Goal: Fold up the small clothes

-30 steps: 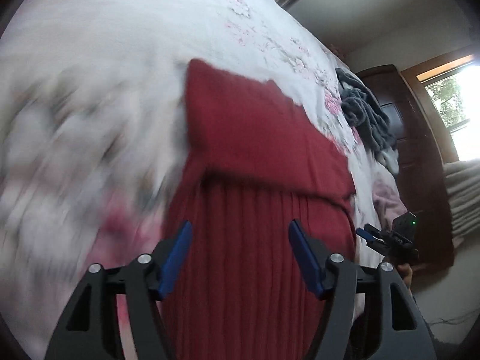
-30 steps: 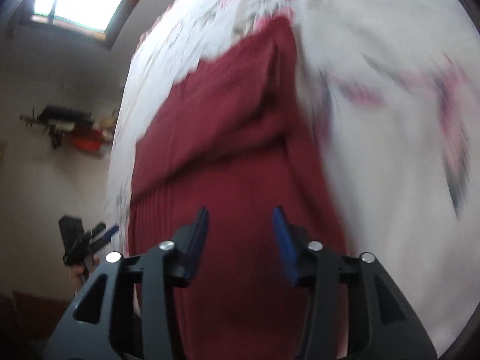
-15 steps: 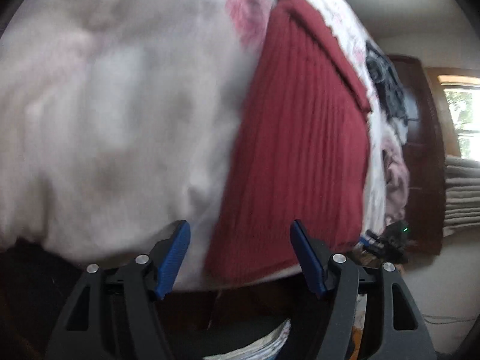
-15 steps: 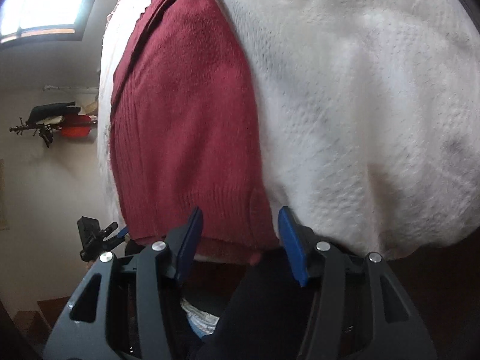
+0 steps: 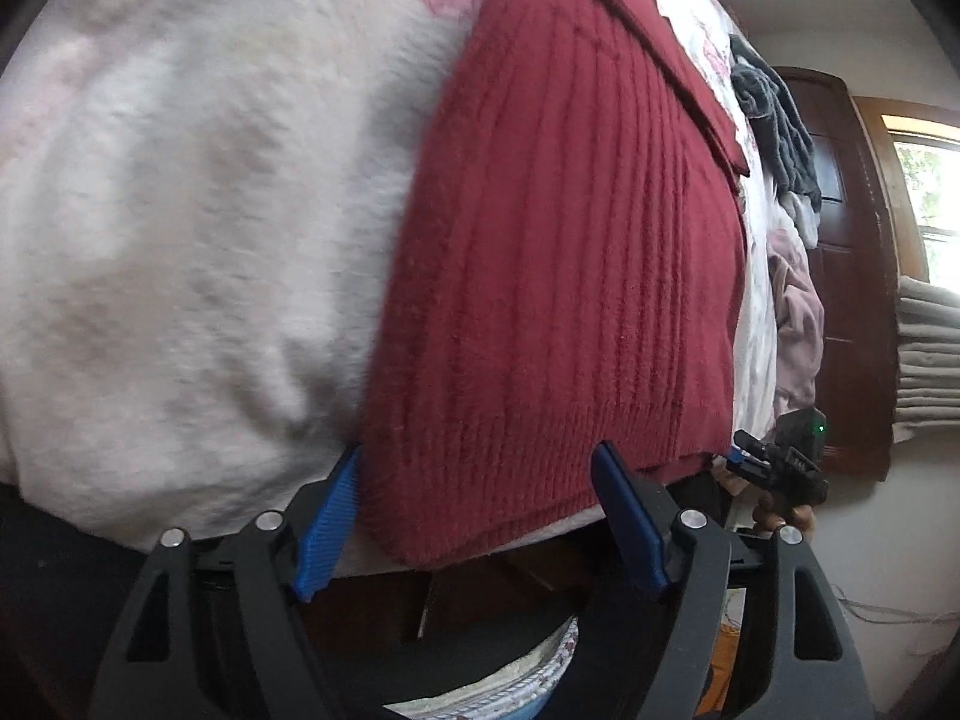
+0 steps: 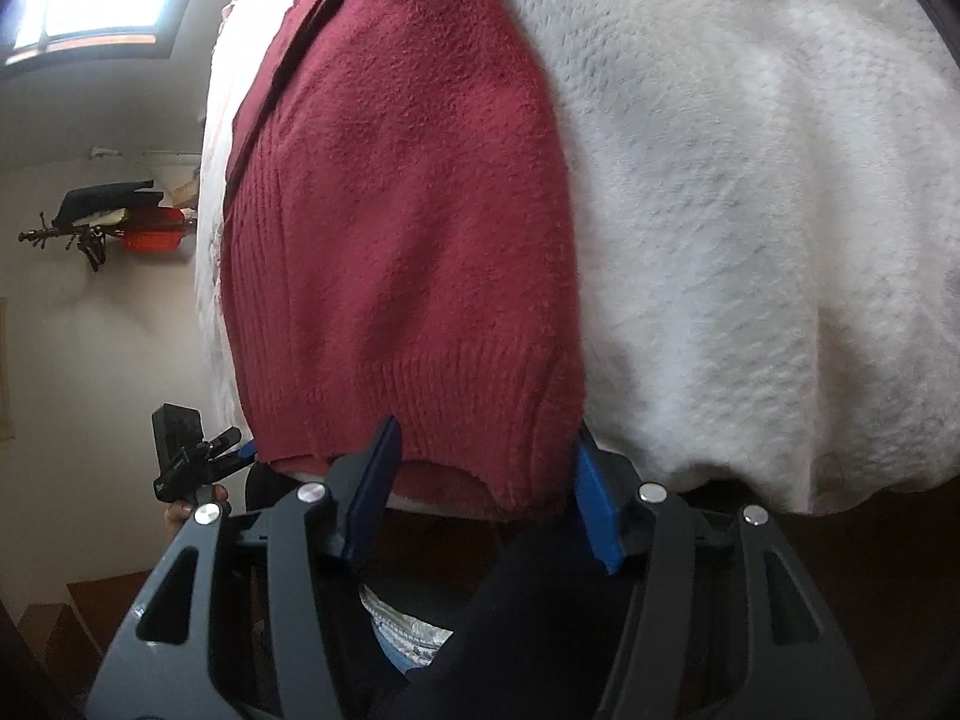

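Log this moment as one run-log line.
stage: reaching for hem | left gripper: open at red sweater near-left corner | right gripper: open at near-right corner | sweater flat on white blanket

Red ribbed knit sweater (image 5: 558,276) lies on the white fleece-covered bed (image 5: 180,228), hem at your near edge; grey clothes pile (image 5: 774,120) behind it.

left gripper (image 5: 480,516) at the near edge of the bed (image 5: 180,210), blue-padded jaws spread wide on either side of the near left corner of a dark red ribbed sweater (image 5: 558,252). sweater lying flat on the white fleecy cover, hem draped over the near edge, a folded flap across its far end. right gripper (image 5: 774,465) small beside the sweater's near right corner. grey clothes (image 5: 774,120) and a pink garment (image 5: 795,312) along the bed's right edge. dark wooden door (image 5: 852,276) behind.
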Demonstrator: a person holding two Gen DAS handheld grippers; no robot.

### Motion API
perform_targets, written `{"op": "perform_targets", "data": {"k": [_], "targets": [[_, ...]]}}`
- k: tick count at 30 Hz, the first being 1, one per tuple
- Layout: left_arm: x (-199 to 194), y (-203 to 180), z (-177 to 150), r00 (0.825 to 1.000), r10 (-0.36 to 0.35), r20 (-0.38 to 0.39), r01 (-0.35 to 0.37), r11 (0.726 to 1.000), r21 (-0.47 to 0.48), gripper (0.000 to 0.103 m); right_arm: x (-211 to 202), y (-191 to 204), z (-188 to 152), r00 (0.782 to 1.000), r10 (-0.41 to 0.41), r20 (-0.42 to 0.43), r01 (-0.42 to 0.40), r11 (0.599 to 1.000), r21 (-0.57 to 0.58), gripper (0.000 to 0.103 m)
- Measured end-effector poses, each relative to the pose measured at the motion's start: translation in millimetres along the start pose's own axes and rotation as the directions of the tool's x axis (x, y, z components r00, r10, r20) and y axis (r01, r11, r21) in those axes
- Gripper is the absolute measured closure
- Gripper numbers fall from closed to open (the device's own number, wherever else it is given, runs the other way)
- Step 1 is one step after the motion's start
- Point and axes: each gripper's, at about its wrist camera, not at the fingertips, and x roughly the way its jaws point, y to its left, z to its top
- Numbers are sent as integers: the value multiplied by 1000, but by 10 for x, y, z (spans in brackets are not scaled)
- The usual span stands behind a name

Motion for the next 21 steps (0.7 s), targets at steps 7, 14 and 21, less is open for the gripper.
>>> {"op": "perform_targets", "data": {"k": [7,14,21], "targets": [[-56,215,-44,999,-42,10,42,997,-71,67,-29,-99,25,999,27,-24,-27,999,18,52],[-40,278,-128,997,-71,9,71,994,-84,78,-61,-176,-52,998,44,-49,-43,999,18,55],[-46,253,-163,995,-89,43,93,988,-119,95,-87,-167,-124,1000,12,-28,-12,1000,18,92]]}}
